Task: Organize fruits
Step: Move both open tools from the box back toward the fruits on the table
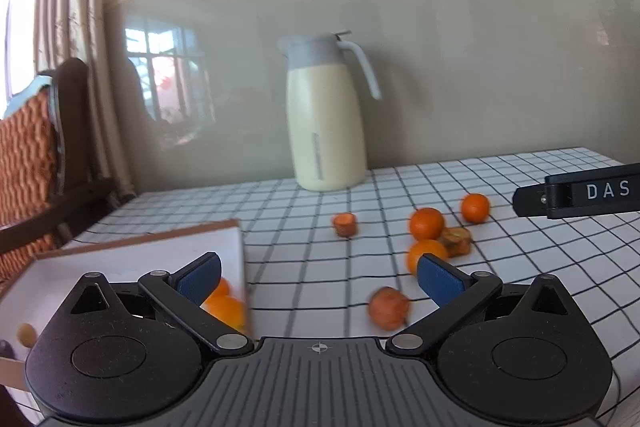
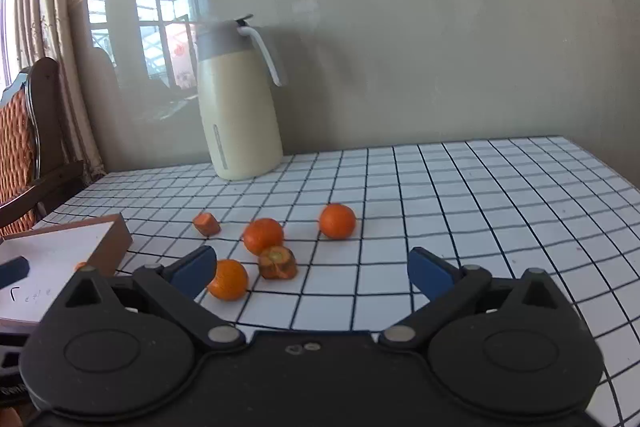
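Note:
Three tangerines lie on the checked tablecloth: the far one (image 2: 337, 221), the middle one (image 2: 263, 235) and the near one (image 2: 228, 279). Carrot chunks lie among them: one far left (image 2: 206, 223), one in the middle (image 2: 277, 262), and a blurred one near the left gripper (image 1: 389, 308). A white box (image 1: 132, 259) at the left holds tangerines (image 1: 226, 309). My left gripper (image 1: 319, 281) is open and empty above the table beside the box. My right gripper (image 2: 311, 271) is open and empty, just short of the fruit. The right gripper's finger (image 1: 576, 194) shows in the left wrist view.
A cream thermos jug (image 2: 236, 107) with a grey lid stands at the back against the glossy wall. A wooden chair (image 2: 24, 139) with an orange cushion stands at the table's left. The table's right edge (image 2: 608, 167) curves away at the right.

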Tool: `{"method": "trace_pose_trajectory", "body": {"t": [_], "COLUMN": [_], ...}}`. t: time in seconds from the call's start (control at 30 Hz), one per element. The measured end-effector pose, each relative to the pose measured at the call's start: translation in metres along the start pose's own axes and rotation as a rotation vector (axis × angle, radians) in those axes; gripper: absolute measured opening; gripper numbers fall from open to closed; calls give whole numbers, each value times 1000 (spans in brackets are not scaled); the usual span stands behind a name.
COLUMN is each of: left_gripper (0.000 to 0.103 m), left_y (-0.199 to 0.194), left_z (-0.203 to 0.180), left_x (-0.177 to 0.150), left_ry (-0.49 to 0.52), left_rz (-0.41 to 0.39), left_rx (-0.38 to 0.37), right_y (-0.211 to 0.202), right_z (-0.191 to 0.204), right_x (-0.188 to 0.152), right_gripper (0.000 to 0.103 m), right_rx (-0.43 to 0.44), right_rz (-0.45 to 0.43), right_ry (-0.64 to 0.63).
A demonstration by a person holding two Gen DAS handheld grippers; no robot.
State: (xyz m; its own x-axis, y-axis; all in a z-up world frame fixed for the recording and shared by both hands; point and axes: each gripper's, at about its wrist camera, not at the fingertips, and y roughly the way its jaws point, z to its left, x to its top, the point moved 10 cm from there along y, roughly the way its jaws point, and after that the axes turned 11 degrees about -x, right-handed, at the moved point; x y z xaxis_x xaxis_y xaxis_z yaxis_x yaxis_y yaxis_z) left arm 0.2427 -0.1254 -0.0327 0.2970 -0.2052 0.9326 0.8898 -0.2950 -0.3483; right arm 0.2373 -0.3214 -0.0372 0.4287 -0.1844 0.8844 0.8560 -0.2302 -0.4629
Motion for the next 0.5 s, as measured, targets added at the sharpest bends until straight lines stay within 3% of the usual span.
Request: {"method": "trace_pose_trajectory", "body": {"t": [0.5], "left_gripper": [102], "left_y": [28], "left_z": [-28], "left_x": [-15], "left_ry": [-33], "left_rz": [68], "left_rx": [-40], "right_y": [1], "right_z": [-14], "right_x": [-6], "right_gripper": [93], "right_rx": [-4], "right_rz": [33], "right_ry": [5]}}
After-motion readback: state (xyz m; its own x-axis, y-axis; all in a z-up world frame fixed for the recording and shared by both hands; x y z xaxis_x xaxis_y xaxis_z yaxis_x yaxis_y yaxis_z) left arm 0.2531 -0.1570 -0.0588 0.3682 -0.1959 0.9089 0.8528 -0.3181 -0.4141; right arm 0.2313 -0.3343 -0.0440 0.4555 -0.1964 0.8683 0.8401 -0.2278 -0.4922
